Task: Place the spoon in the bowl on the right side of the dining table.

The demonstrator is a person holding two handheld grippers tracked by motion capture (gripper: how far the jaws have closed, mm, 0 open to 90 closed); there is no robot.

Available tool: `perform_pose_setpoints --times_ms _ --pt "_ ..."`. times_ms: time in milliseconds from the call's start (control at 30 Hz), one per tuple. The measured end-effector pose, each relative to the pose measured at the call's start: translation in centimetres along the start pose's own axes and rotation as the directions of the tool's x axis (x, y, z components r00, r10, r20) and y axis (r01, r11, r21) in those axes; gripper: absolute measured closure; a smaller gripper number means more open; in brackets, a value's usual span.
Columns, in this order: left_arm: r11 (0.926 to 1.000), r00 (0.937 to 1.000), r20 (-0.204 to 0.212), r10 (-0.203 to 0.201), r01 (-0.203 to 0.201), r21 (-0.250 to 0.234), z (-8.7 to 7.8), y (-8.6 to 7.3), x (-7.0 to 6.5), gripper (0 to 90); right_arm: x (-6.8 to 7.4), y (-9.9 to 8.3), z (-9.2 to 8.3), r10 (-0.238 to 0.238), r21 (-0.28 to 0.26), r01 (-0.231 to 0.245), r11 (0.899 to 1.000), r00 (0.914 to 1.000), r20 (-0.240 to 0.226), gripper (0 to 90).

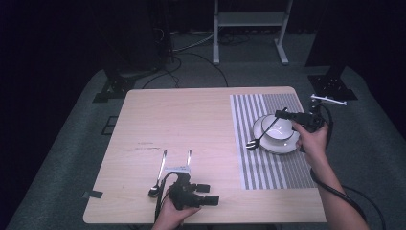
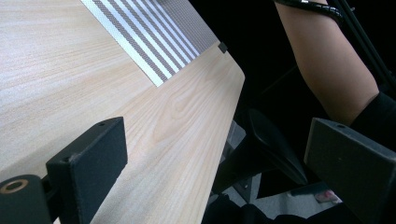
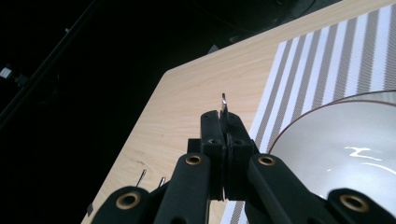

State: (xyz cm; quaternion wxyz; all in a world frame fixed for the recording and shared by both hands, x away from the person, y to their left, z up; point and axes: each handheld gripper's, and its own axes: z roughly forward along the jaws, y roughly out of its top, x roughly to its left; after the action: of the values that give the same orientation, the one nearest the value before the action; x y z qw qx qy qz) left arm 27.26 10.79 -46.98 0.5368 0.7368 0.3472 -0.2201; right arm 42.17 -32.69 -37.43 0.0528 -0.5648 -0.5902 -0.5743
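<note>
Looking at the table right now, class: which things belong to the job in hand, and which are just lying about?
In the job:
- right gripper, shut on the spoon
- spoon, hanging over the bowl and plate
- bowl
- plate
- striped placemat

Lying about:
- left gripper, open and holding nothing
- second spoon on bare table
- fork beside it

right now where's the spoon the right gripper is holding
In the high view the held spoon hangs from the right gripper at the table's right, slanting down across the white bowl, its dark head over the striped placemat by the plate's left rim.
</note>
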Motion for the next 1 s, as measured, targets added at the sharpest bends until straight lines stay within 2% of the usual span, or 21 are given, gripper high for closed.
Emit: perform_pose_setpoints --times_ms 633,1000 --pt "1.0000 1.0000 -0.001 0.000 0.000 -0.006 -0.1 0.0 0.0 4.5 -1.8 1.3 -2.0 0.055 -0.083 -0.049 0.995 0.9962 0.068 88.7" --pt "0.9999 1.0000 0.001 0.004 -0.004 -0.012 -0.4 0.0 -0.2 4.5 -2.8 2.3 -3.3 0.086 -0.145 -0.067 0.987 0.9883 0.126 88.7"
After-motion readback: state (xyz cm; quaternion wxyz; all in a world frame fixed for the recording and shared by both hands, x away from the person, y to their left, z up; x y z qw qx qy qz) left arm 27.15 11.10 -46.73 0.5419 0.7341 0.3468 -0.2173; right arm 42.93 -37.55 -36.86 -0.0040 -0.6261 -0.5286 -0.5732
